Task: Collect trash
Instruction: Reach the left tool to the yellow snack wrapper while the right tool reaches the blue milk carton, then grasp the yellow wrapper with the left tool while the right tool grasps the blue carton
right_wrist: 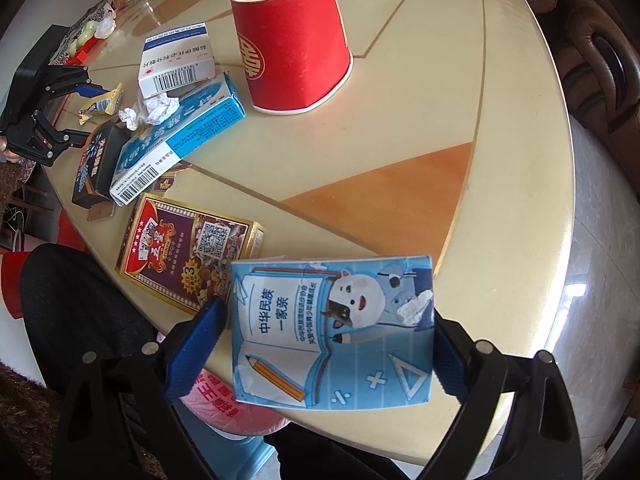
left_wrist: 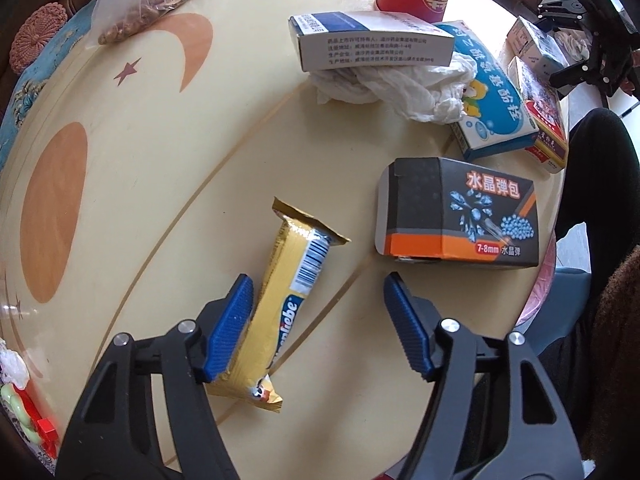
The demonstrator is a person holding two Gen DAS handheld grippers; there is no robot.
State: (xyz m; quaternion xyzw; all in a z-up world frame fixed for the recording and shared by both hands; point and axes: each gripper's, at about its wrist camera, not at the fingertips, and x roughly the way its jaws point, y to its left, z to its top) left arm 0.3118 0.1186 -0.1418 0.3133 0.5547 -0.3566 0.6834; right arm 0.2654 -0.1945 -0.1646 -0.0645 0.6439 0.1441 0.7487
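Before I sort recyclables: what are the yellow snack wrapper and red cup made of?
Yellow snack wrapper: looks like thin metallised plastic film, glossy, with crimped, crinkled ends. Red cup: seemingly coated paper, matte red outside, white inside, with a rolled rim.

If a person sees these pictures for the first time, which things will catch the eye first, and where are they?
Probably the blue cartoon carton, held between the right gripper's jaws over the table's near edge, and the big red paper cup standing upside down behind it. In the left view, the gold snack wrapper lies on the cream table between the open jaws of the left gripper, touching one of them.
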